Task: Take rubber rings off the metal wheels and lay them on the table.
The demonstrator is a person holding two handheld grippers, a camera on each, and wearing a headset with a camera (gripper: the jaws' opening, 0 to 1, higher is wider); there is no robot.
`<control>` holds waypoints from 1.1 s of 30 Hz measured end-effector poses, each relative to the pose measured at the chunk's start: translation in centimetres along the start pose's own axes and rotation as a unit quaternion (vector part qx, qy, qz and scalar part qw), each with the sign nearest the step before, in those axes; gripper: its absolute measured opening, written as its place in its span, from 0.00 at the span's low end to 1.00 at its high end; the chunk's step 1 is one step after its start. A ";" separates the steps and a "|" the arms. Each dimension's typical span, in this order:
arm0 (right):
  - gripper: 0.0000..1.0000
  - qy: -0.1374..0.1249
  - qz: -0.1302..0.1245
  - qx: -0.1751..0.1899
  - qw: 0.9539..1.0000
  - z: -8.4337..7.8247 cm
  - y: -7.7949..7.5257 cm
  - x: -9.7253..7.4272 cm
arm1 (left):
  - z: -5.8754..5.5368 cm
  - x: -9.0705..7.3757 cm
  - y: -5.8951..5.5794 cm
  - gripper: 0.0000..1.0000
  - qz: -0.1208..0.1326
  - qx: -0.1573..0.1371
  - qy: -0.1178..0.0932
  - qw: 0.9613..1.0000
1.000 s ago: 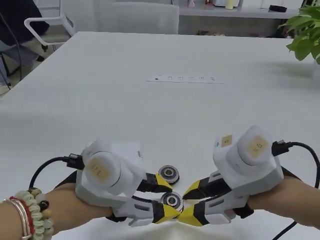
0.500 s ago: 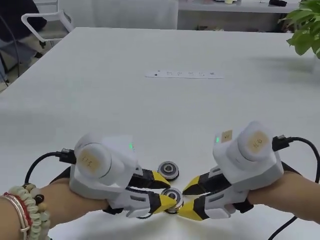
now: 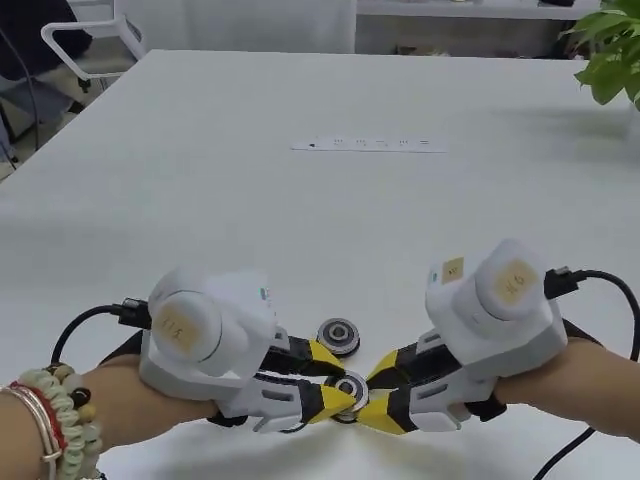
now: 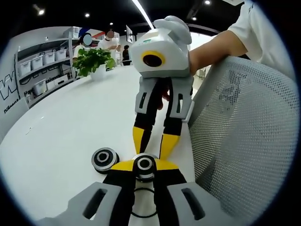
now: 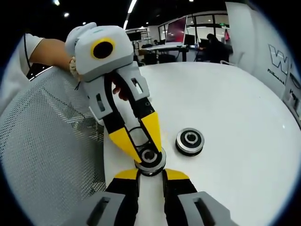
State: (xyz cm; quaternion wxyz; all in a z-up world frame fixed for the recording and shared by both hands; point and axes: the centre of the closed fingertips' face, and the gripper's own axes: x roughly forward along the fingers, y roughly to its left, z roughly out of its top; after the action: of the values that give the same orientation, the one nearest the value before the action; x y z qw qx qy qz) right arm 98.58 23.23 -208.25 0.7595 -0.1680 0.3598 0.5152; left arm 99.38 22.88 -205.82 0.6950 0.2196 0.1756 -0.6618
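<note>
Pinching the same metal wheel (image 3: 348, 387) from opposite sides, left claw (image 3: 335, 381) and right claw (image 3: 373, 390) meet.

I'm working in an open office: a long white table (image 3: 200, 150) with a power strip (image 3: 367, 145), a chair (image 3: 85, 45) far left, a plant (image 3: 605, 60) far right, shelves (image 4: 40, 63) of bins, and a monitor (image 5: 175, 29) on far desks.

Large "W" on the wall (image 4: 8, 88) — smaller lettering beneath it, illegible
</note>
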 end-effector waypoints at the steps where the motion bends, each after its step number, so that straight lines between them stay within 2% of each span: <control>1: 0.16 0.000 -0.002 0.000 1.000 0.0 -0.1 0.0 | 0.0 0.0 0.0 0.08 0.000 -0.002 0.001 1.000; 8: 0.13 0.008 -0.005 -0.022 1.000 -0.1 -0.1 -0.1 | -0.1 -0.1 -0.1 0.08 -0.003 -0.008 0.001 1.000; 14: 0.03 0.011 -0.010 -0.028 1.000 -0.3 -0.3 -0.3 | -0.2 -0.2 -0.1 0.08 -0.002 -0.011 -0.003 1.000; 20: 0.00 0.011 -0.015 -0.032 0.999 -0.1 -0.5 -0.3 | -0.2 -0.2 -0.1 0.08 -0.002 -0.012 -0.003 1.000; 24: 0.00 0.009 -0.016 0.014 1.000 -0.2 -0.8 -0.3 | -0.2 -0.2 -0.1 0.08 -0.001 -0.012 -0.004 1.000; 28: 0.00 0.000 -0.010 0.079 0.997 -0.3 -1.1 -0.4 | -0.2 -0.2 0.0 0.08 0.001 -0.011 -0.002 1.000; 29: 0.00 -0.001 -0.009 0.097 0.995 -0.3 -1.1 -0.4 | -0.2 -0.2 0.0 0.08 0.001 -0.011 -0.003 1.000; 31: 0.00 -0.009 -0.003 0.147 0.989 -0.3 -1.2 -0.5 | -0.2 -0.2 0.0 0.08 0.001 -0.011 -0.003 1.000; 32: 0.00 -0.012 -0.001 0.168 0.986 -0.3 -1.3 -0.5 | -0.2 -0.2 0.0 0.08 0.001 -0.011 -0.003 1.000; 33: 0.00 -0.017 0.003 0.195 0.981 -0.3 -1.4 -0.6 | -0.2 -0.2 0.0 0.08 0.001 -0.010 -0.003 1.000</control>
State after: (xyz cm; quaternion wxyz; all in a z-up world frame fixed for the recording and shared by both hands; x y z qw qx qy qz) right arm 99.57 22.07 -208.20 0.7820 -0.0065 0.4410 0.4404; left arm 99.41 23.16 -205.94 0.6986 0.2106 0.1800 -0.6597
